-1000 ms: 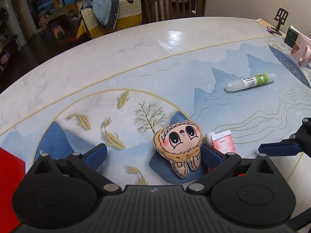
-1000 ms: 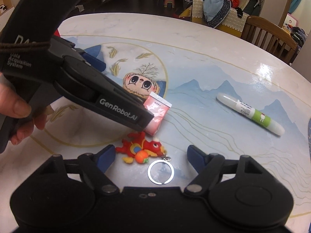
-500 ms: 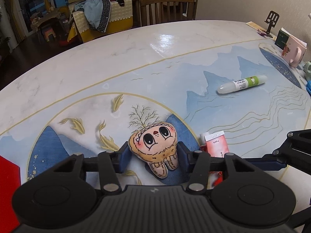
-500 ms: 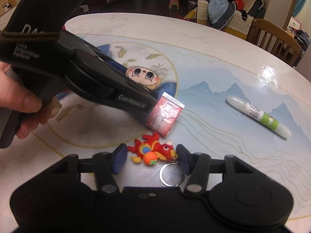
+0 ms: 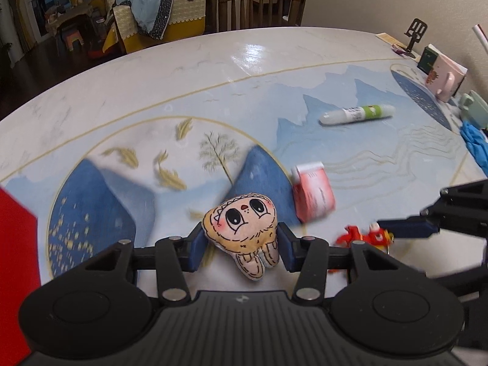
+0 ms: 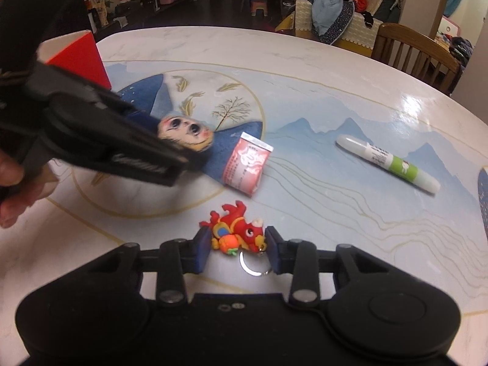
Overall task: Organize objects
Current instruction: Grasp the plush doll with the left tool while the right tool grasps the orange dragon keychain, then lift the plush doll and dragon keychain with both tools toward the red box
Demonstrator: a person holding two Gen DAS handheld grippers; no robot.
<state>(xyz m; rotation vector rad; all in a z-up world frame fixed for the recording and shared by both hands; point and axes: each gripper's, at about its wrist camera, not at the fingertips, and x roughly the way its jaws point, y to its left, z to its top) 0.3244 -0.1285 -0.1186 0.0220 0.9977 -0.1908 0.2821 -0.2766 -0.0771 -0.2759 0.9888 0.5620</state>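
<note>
- The left gripper (image 5: pixel 241 248) is clenched on a small plush face doll (image 5: pixel 242 228); its jaws have just been closing, and the blue pads now press the doll's two sides. The doll seems raised a little off the worktop (image 5: pixel 183 70), probably so it can be carried to a collecting place.
- The right gripper (image 6: pixel 238 250) grasps a red dragon keychain (image 6: pixel 236 233); its jaws have just been closing too, and the pads pinch the charm from both sides. The metal key ring (image 6: pixel 250 267) hangs loose below the charm, so the grip is on the soft body and not on the ring.
- Both grippers work close together at the near edge, the left one crossing the right wrist view from the left, held by a hand (image 6: pixel 12 189).
- Just beyond lies a red-and-white packet (image 6: pixel 247 164), flat on the worktop, apart from both grippers and not yet handled.
- Farther right lies a white-and-green marker (image 6: pixel 387 163) on its side, well apart from the rest.
- At the left edge stands a red box (image 6: pixel 80 61); it may be where things go, though its inside is hidden.
- At the far right edge of the worktop sits a pink mug (image 5: pixel 445 82) among other items.
</note>
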